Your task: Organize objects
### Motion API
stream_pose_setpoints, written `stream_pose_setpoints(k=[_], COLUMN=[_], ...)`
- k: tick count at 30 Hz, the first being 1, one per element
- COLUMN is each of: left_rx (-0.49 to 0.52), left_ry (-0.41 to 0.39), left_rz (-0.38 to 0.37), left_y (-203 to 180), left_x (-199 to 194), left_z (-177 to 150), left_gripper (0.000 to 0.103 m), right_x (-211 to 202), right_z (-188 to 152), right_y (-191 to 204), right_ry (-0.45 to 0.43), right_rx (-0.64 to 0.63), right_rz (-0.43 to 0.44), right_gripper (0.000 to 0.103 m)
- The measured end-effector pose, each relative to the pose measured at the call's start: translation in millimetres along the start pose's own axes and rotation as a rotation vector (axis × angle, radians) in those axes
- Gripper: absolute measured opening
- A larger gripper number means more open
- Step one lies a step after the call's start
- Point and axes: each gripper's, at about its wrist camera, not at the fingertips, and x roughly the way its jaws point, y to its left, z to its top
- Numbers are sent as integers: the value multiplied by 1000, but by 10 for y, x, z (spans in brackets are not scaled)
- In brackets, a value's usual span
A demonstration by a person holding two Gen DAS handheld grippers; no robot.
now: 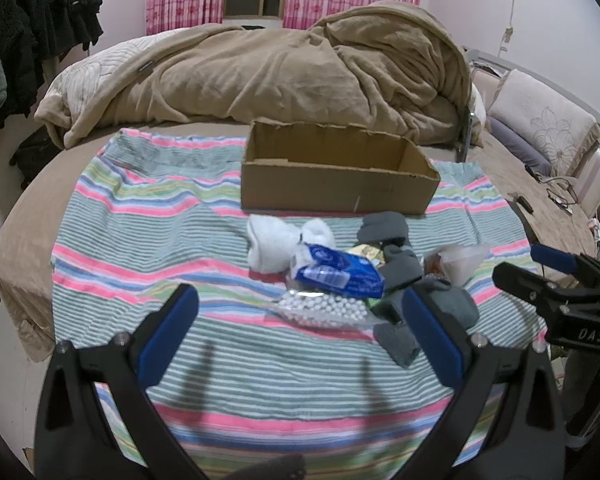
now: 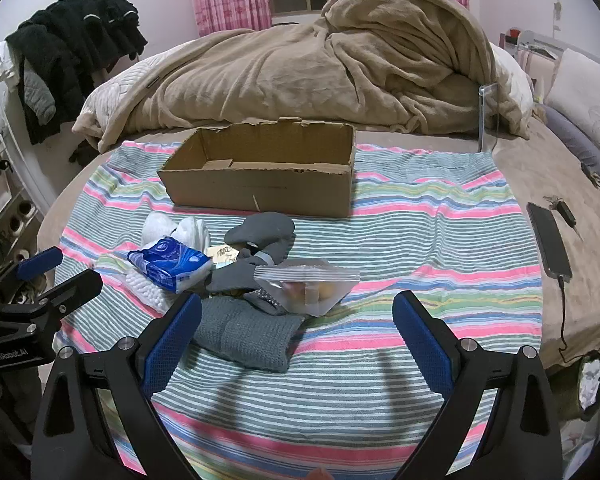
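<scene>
The left gripper (image 1: 300, 328) is hovering nearest the lens, its blue-padded jaws standing spread as wide as they go and gripping nothing; between them a striped cloth (image 1: 148, 240) is lying spread over the bed. The right gripper (image 2: 298, 332) is hanging the same way, jaws wide apart and empty, tilted down toward the same cloth.

A small heap of things is sitting in the middle of the cloth, just in front of the open cardboard box (image 2: 260, 184), which is standing empty as far as its inside shows. In the heap, a blue tissue pack (image 2: 170, 266) is resting on white socks (image 1: 268, 246) and against a bag of white beads (image 1: 320, 308). Dark grey socks (image 2: 260, 232) are lying beside it, with a clear zip bag (image 2: 308, 284) overlapping them and a folded grey knitted piece (image 2: 244, 336) lying closest to the right gripper's left finger.

A phone (image 2: 548, 240) is lying on the bed at the right, well apart from the heap. A brown blanket (image 1: 300, 72) is bunched behind the box.
</scene>
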Motion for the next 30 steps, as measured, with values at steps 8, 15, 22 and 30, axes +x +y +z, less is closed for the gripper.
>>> stream_pose_setpoints(k=[8,15,22,30], left_rx=[-3,0,-1,-1], left_ry=[0,4,5,5], left_rz=[5,5,7,7], left_y=[5,5,-4,-1], left_x=[7,5,11,11], left_z=[-3,-10,-19,-21], left_gripper=[102,103,102,103], right_x=[-1,1,3,6], right_z=[-5,-4,-5,-15], right_y=[2,-5,-7,-8], right_ry=[2,3,3,4], right_rx=[4,4,4,7], right_rz=[4,4,4,3], right_gripper=[99,99,99,99])
